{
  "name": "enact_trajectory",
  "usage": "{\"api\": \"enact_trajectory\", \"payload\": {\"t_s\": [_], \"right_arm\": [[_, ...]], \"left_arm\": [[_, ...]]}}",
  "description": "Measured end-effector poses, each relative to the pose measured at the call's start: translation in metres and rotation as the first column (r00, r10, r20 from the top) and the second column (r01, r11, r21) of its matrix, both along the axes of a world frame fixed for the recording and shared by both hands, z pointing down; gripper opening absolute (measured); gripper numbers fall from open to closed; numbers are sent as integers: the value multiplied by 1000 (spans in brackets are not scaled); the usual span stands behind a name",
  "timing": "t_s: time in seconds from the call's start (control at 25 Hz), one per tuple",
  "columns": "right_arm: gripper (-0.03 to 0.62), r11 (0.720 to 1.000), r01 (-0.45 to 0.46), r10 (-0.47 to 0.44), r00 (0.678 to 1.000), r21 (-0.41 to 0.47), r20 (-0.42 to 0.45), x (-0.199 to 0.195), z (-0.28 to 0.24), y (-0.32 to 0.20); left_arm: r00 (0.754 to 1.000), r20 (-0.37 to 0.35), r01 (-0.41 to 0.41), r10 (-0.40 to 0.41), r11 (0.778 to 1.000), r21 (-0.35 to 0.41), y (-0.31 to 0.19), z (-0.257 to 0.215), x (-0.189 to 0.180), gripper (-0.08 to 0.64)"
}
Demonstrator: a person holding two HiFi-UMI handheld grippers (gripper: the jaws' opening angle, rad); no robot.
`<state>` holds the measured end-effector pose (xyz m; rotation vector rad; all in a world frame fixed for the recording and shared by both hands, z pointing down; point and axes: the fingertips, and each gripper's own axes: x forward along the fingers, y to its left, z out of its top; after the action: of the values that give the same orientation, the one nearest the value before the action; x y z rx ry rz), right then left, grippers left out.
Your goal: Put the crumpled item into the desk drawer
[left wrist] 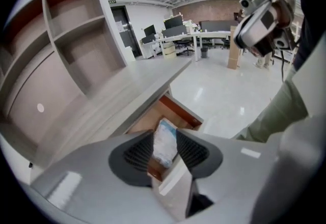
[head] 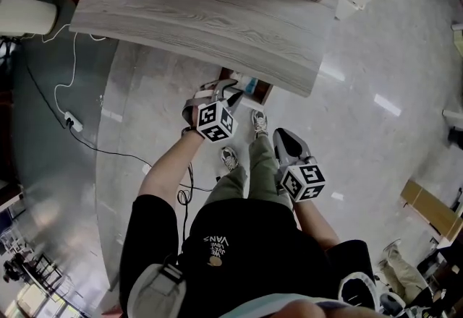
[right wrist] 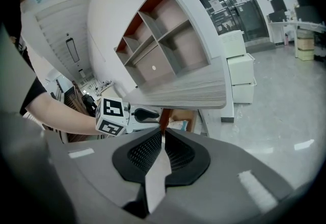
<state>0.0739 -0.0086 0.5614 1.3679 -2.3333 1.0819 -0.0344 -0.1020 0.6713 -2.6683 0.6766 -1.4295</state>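
Observation:
The crumpled item (left wrist: pixel 165 142) is a white and pale blue wad. My left gripper (left wrist: pixel 166 139) is shut on it, and it fills the narrow gap between the pads. It hangs at the open desk drawer (left wrist: pixel 179 110), which has a red-brown front and sticks out under the grey wooden desk top (head: pixel 210 13). The head view shows the left gripper (head: pixel 228 95) at the drawer (head: pixel 262 92), with the item (head: pixel 249 84) at its tips. My right gripper (head: pixel 283 137) is held back by the person's leg, shut and empty. Its own view shows its jaws (right wrist: pixel 162 136) closed, the left gripper's cube (right wrist: pixel 112 116) and the item (right wrist: pixel 181 125) in the drawer mouth.
A shelf unit (right wrist: pixel 160 47) stands on the desk. White cabinets (right wrist: pixel 237 67) sit on the shiny floor beyond the desk's end. A cable with an adapter (head: pixel 71 120) trails on the floor at left. The person's legs and shoes (head: pixel 259 121) are right beside the drawer.

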Motion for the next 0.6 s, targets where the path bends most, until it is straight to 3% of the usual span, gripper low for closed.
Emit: {"api": "enact_trajectory", "payload": {"t_s": [0.2,0.36,0.6], "right_arm": [[6,1000,15,-15,1000,25,2,-6,-11,0],[6,999,28,-28,1000,45,2,-13,-21,3],[6,996,46,-46,999,71,5,-29,-32,12]], "left_arm": [[993,-91,85,-81,995,44,2,-33,-4,169],[976,-163,157,-145,986,63,7,-58,-13,124],[924,-283,282,-257,958,49,23,-97,-36,89]]}}
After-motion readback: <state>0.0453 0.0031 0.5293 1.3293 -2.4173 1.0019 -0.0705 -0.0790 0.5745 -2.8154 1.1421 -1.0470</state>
